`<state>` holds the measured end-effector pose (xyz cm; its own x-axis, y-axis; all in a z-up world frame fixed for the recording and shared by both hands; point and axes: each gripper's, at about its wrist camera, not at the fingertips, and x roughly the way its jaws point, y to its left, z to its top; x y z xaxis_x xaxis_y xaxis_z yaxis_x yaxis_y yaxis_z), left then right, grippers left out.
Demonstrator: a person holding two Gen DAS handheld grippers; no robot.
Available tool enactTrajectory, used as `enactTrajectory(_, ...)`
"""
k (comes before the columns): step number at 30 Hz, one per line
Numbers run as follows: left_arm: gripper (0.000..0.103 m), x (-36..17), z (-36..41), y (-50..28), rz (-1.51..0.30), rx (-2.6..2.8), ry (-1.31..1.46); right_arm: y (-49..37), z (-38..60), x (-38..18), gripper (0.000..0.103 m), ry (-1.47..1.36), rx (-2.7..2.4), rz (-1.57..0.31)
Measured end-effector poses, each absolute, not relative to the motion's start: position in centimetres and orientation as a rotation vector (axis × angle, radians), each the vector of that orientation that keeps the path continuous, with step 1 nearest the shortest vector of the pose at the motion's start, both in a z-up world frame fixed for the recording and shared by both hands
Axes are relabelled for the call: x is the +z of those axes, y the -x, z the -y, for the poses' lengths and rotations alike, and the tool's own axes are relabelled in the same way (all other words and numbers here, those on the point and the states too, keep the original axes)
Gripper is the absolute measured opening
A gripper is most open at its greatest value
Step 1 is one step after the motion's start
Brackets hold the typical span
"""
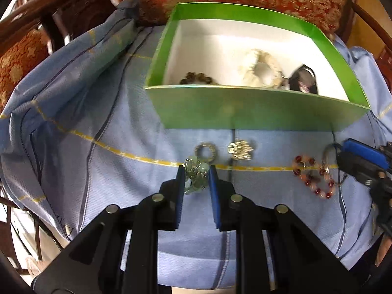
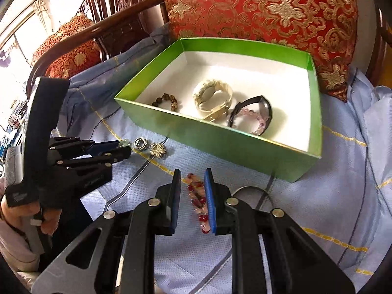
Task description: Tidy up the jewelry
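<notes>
My left gripper (image 1: 197, 170) is shut on a pale green bead bracelet (image 1: 196, 178), low over the blue cloth (image 1: 98, 122). My right gripper (image 2: 192, 175) is shut on a red and pink bead bracelet (image 2: 197, 196), which stands on edge between the pads. In the left wrist view this bracelet (image 1: 312, 176) shows beside the right gripper (image 1: 341, 155) at the right edge. The green box (image 2: 220, 137) stands just beyond both grippers, holding a cream watch (image 2: 213, 95), a brown bead bracelet (image 2: 166, 101) and a black band (image 2: 265, 106) with pink beads.
On the cloth in front of the box lie a small round ring piece (image 1: 205, 150), a gold flower brooch (image 1: 241, 149) and a thin wire hoop (image 2: 254, 189). A red and gold cushion (image 2: 269, 12) and a dark wooden chair back (image 2: 110, 27) rise behind the box.
</notes>
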<state>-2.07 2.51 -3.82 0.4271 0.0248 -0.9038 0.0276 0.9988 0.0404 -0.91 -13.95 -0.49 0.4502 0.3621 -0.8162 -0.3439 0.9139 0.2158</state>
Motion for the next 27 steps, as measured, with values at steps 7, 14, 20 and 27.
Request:
enactTrajectory(7,0.02,-3.6,-2.9,2.0,-1.132,0.007,-0.027,0.9,15.2,-0.6,0.02,-0.026,0.403,-1.025)
enactTrajectory(14,0.028,-4.0,-3.6,1.4,-1.167,0.011,0.017,2.3,12.1,-3.5,0.02,0.149,0.464,-1.147)
enactTrajectory(20,0.046,-4.3,-5.0,0.9,-1.187,0.034,0.081,2.3,11.1,-5.0,0.021,0.197,0.451,-1.159)
enactTrajectory(27,0.05,-4.9,-5.9,0.7,-1.205,0.053,0.121,2.2,10.8,-5.1,0.008,0.163,0.513,-1.208)
